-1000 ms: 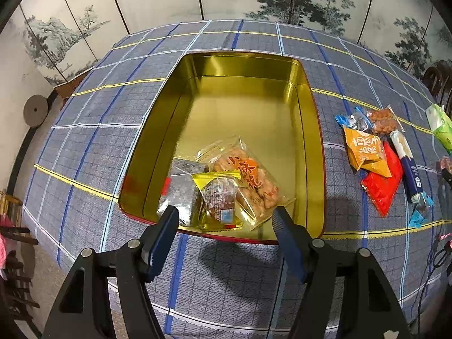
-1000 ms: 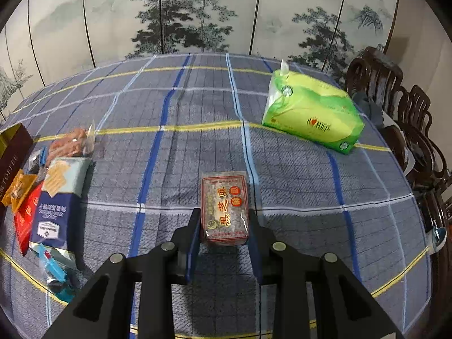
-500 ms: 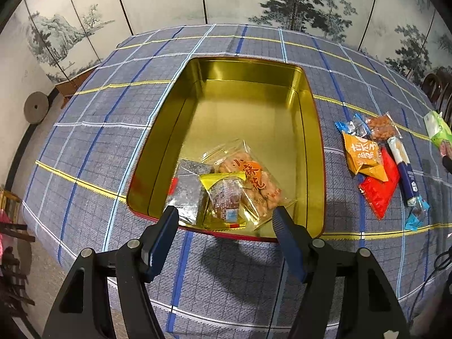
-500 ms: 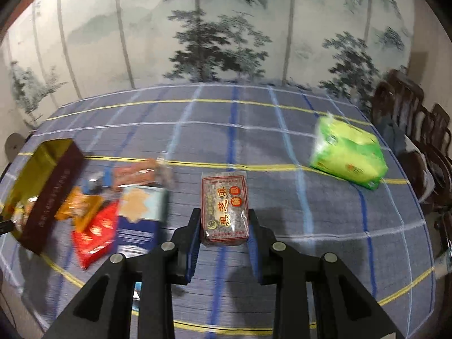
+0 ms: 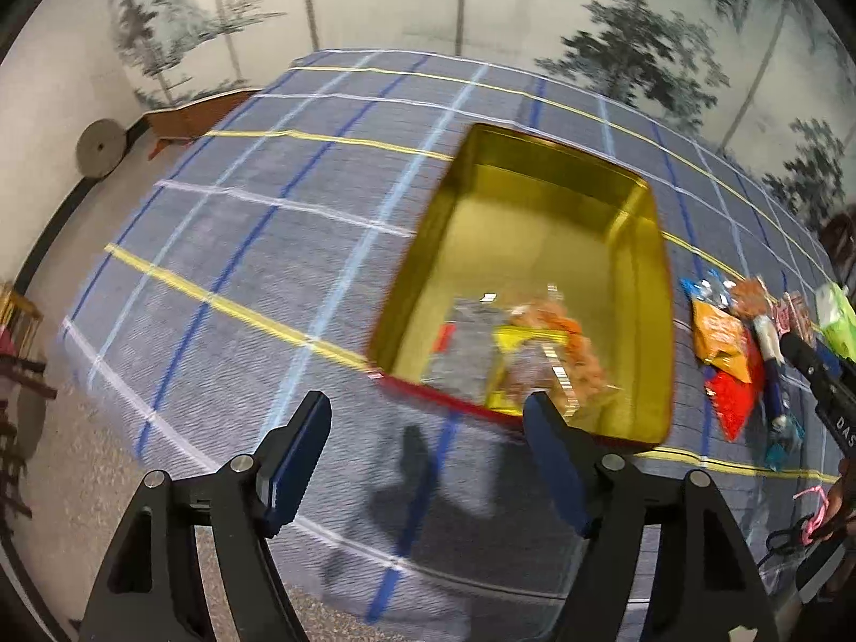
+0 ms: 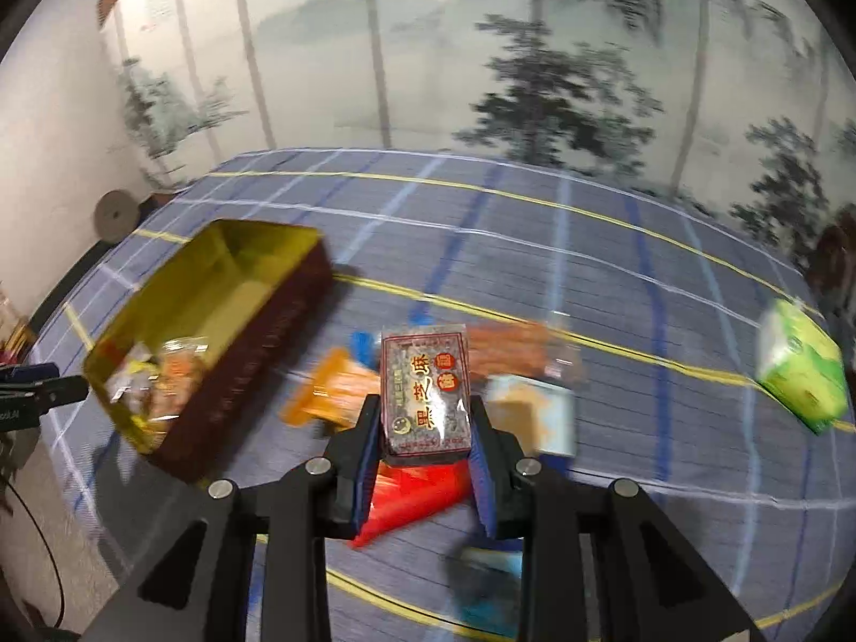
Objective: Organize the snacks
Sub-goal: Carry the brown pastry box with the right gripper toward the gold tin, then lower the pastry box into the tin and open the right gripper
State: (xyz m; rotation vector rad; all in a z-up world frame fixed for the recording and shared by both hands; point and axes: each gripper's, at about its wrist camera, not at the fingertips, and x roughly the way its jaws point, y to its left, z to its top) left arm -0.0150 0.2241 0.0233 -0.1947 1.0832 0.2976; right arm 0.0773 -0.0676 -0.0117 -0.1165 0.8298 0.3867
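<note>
Left wrist view: a painted folding screen [image 5: 615, 27] of misty pines fills the top of the frame, above the surface [image 5: 257, 246], which wears a woven grey-blue cloth crossed by blue, white and yellow lines. At centre right sits the rectangular tin [image 5: 642, 289], glossy gold inside with a red outer wall, holding crinkly clear snack packets [image 5: 535, 353] at its near end. To its right, loose packets [image 5: 727, 353] in orange, red and blue foil lie close together on the cloth. The left tool [image 5: 428, 417] hangs at the bottom of the frame, its blue-padded fingers spread wide with nothing between them.

In the right wrist view, the right tool [image 6: 425, 428] is clamped on a flat, speckled sesame bar packet [image 6: 426, 385] with red lettering, held above the loose packets, right of the tin. A green tissue pack [image 6: 802, 369] lies at far right.
</note>
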